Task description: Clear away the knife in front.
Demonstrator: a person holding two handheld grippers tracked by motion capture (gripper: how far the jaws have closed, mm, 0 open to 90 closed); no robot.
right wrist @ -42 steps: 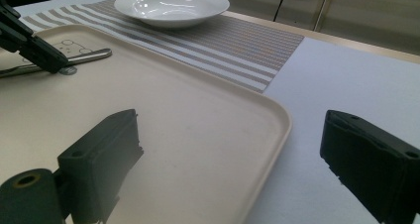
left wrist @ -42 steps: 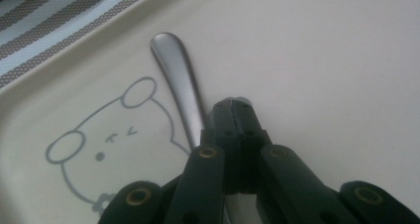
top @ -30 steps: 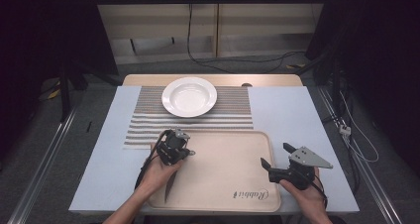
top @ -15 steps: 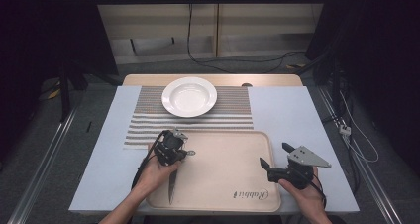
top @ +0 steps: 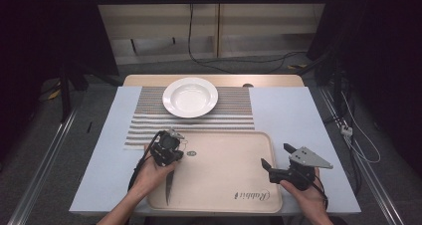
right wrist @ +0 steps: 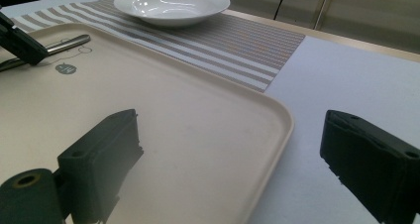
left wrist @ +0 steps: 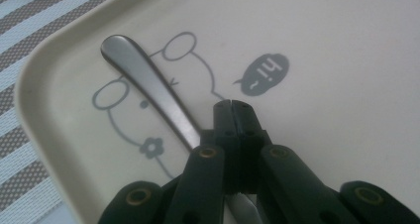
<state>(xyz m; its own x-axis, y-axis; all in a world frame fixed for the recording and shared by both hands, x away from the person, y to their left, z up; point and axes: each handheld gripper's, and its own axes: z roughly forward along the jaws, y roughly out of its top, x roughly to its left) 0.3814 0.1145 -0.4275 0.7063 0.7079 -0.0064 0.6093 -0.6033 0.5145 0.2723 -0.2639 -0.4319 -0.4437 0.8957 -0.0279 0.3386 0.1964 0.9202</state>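
On tray point(top: 224, 180): knife point(left wrist: 148, 87), L gripper point(left wrist: 232, 105) clamped.

The counter point(top: 149, 79) carries a pale blue sheet point(top: 293, 120); on it lie a striped placemat point(top: 149, 120) centre frame and a beige tray point(top: 224, 170) below.

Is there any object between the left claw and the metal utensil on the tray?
No. The left claw is closed right beside the metal utensil's handle, above the tray. I cannot tell whether it grips the handle or only touches it.
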